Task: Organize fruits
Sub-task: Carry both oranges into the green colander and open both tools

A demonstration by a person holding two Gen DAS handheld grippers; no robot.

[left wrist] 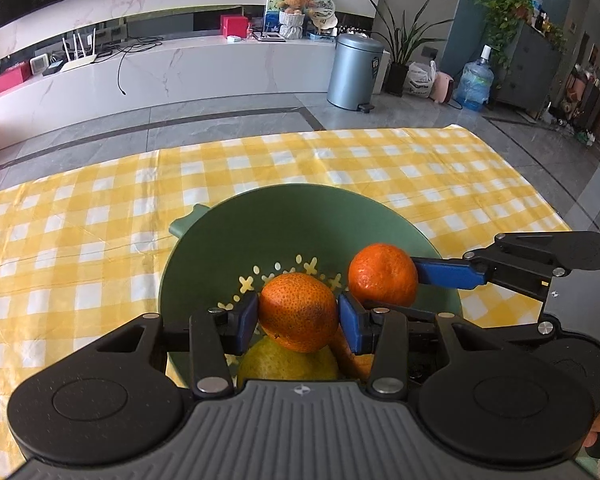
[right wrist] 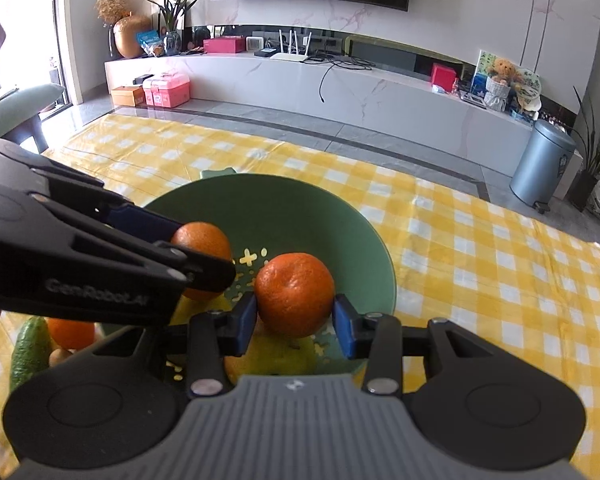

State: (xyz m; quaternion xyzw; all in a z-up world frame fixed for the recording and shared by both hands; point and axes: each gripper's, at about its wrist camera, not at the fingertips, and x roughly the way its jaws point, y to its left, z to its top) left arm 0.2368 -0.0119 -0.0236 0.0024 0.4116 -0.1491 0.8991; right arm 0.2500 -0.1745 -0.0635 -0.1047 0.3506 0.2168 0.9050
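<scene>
A bowl sits on the bench, with a cabinet behind it across the floor and a bin at the cabinet's right end. Over the bowl, the left gripper clamps one mandarin; just right of it the right gripper clamps a second mandarin. A pear lies in the bowl beneath them. Left of the bowl, on the bench, lie an avocado and another orange.

Behind your checked tablecloth you see a grey bin, water jug and teddy bear.
</scene>
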